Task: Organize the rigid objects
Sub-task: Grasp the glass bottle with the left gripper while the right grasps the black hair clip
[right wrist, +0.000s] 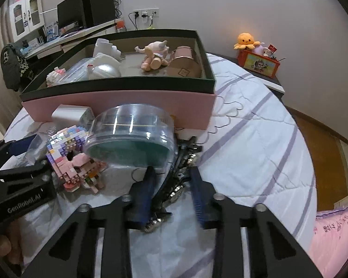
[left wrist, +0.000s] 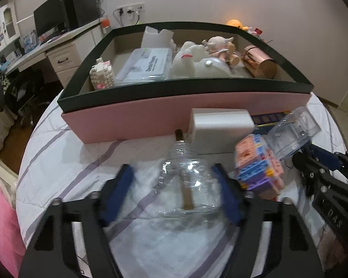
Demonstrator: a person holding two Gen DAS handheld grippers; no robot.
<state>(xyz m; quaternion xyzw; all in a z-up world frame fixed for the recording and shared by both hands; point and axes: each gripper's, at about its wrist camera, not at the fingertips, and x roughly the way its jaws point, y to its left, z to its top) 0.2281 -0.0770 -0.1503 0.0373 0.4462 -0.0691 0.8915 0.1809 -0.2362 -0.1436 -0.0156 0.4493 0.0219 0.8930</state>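
Clear plastic is filling both views. On the bed [left wrist: 58, 148], the left hand-held gripper [left wrist: 174, 180] is straddling a clear bottle [left wrist: 190, 180] lying on its side; the right blue finger [left wrist: 225, 190] looks to be touching it, the left one is standing apart — a firm grasp cannot be told through the blur. The right hand-held gripper [right wrist: 171, 185] is reaching under a round clear case [right wrist: 132, 134] with a green base, its fingers [right wrist: 146, 190] either side of a dark metal watch [right wrist: 181, 169] — whether they are pinching it cannot be told. A block toy [right wrist: 72, 157] is sitting between the two grippers, just before a pink box [right wrist: 118, 106] with a black rim, already holding toys.
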